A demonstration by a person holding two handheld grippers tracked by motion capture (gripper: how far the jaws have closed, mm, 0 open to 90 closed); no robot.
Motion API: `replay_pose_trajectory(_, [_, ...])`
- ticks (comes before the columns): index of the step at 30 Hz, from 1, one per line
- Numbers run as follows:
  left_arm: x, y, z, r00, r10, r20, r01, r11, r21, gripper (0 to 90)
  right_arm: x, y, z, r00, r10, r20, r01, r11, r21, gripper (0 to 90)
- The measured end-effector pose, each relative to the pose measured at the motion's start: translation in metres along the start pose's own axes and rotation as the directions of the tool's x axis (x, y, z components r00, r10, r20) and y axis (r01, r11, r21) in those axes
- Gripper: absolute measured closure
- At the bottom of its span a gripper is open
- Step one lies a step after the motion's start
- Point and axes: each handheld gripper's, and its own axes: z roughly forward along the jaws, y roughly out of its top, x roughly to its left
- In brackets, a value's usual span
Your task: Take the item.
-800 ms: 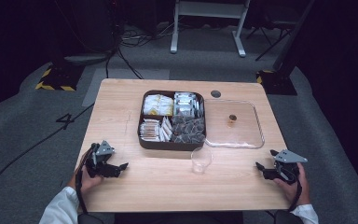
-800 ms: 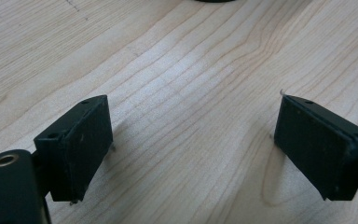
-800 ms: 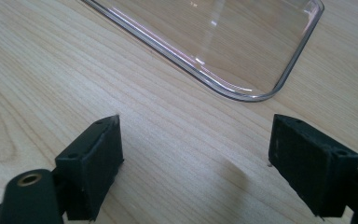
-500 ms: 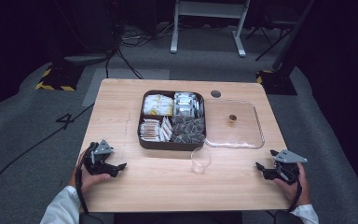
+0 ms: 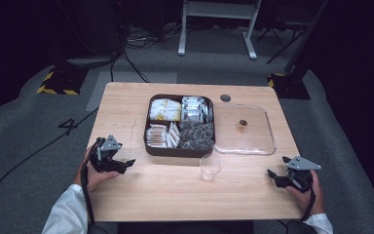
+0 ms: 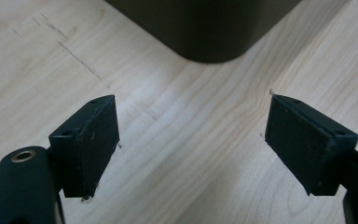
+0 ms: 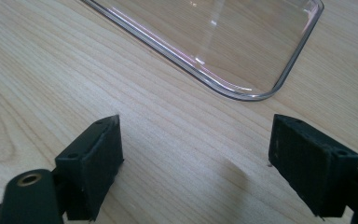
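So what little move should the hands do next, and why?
Probably the left hand-held gripper should ease forward toward the dark compartment box of packets. Its jaws stand wide open with nothing between them, and the box's corner lies just ahead on the table. The right hand-held gripper is also open and empty, near the clear lid, beside the small clear cup.

A dark box (image 5: 180, 148), four compartments packed with sachets, sits just ahead of the left gripper's fingers (image 6: 93, 140), while its clear lid (image 7: 223, 37) lies flat just beyond the right gripper's fingers (image 7: 307, 163).
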Motion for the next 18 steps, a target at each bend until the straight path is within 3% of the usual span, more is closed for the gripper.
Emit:
replay_pose_trajectory(3, [0.003,0.005,-0.001,0.9997,0.014,-0.018,-0.015,0.9997,-0.02,17.2,0.0,0.0,0.0,1.0,0.001,0.0,-0.001,1.0,-0.001,17.8])
replay_pose_trajectory(8, [0.009,0.014,-0.004,0.9997,-0.004,-0.026,0.003,0.9991,-0.042,17.9,0.0,0.0,0.0,1.0,0.001,0.0,-0.001,1.0,0.0,17.8])
replay_pose_trajectory(9, [0.01,0.015,-0.006,0.999,0.007,-0.044,-0.009,0.9989,-0.046,17.9,0.0,0.0,0.0,1.0,0.001,0.0,-0.001,1.0,0.0,17.8])
replay_pose_trajectory(12, [0.013,0.018,-0.005,0.9988,0.012,-0.048,-0.013,0.9996,-0.026,18.1,0.0,0.0,0.0,1.0,0.003,-0.001,-0.003,1.0,0.001,17.8])
replay_pose_trajectory(18, [0.016,0.025,-0.008,0.9983,0.017,-0.056,-0.019,0.999,-0.04,17.1,0.0,0.0,0.0,1.0,0.004,-0.002,-0.004,1.0,0.001,17.8])
